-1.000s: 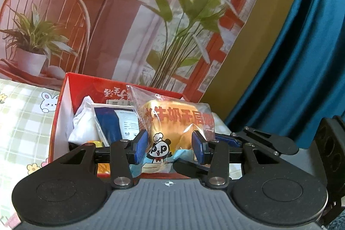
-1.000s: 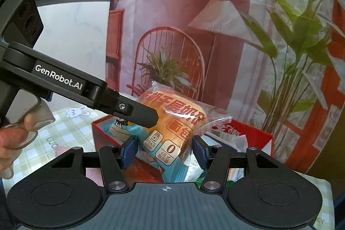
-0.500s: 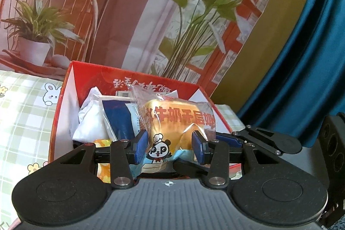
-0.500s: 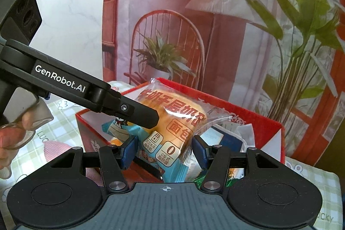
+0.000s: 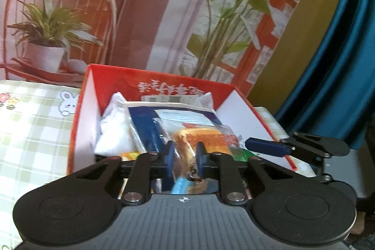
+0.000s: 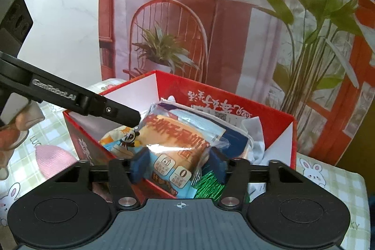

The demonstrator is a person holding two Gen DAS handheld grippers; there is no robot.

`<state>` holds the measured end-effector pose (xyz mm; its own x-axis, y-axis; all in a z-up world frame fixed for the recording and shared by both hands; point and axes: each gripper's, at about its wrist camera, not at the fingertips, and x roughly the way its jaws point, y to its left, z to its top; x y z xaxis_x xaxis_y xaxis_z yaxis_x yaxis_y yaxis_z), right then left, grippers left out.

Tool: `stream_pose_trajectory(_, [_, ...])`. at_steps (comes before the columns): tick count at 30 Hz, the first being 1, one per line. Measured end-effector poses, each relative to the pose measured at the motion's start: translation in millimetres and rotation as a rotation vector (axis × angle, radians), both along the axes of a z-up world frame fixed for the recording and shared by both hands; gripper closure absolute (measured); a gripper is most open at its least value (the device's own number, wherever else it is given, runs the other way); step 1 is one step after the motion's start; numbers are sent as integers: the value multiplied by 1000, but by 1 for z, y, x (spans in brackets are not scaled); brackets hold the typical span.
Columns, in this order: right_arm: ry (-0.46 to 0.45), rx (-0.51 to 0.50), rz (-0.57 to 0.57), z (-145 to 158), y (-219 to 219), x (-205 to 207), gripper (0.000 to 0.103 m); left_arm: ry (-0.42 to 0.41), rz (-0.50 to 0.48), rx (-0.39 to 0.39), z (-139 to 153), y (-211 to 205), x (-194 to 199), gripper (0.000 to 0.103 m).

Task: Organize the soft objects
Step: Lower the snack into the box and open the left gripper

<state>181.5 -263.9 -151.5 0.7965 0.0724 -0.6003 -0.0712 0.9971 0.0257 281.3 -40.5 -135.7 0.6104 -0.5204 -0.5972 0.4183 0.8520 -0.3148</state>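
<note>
A red cardboard box (image 6: pixel 283 123) with white inner flaps stands open on the bench (image 5: pixel 35 132), which is covered by a green-checked cloth printed with rabbits. This box serves as the landmark for everything else.

Inside the box, a packaged bread bun (image 6: pixel 173 144) in a clear wrapper with orange lettering and a panda cartoon lies on top of the pile, tilted toward the near wall. Under and behind it lies a blue-and-white flat packet (image 5: pixel 173 118). A white soft bundle (image 5: pixel 112 132) fills the box's left side in the left wrist view, and crumpled white material shows at the far right corner. Something green and shiny (image 6: pixel 208 184) sits at the near edge, below the bun, though what it is cannot be told.

The left gripper (image 5: pixel 185 156) reaches over the near wall of the box with its jaws closing, pinched on the bun's wrapper end, which is crushed thin between the pads. The right gripper (image 6: pixel 178 165) also hangs over the near wall, jaws closing on either side of the bun's wider body, pads pressing into the wrapper.

Outside the box, to its left in the right wrist view, a pink soft object (image 6: pixel 54 158) rests on the bench.
</note>
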Motion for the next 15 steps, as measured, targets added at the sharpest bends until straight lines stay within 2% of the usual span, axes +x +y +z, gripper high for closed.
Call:
stream_pose_trajectory(5, [-6,17,12,7,3,7,96,-25,-26,38,3,-13,2,92])
stream_pose_trajectory(8, [14,-8,7,5,6,15,97,-26,-39,57,3,-22,6,93])
stream_pose_trajectory(10, [36,5,-4,0,4,21,98,-1,-45,101,-2,-29,11,93])
stream_pose_trajectory(12, [59,39,-24,-5,-2,27,98,34,-35,136,-8,-33,18,93])
stream_pose_trajectory(15, [94,129,-58,-12,-15,37,98,72,-21,126,-13,-31,27,93])
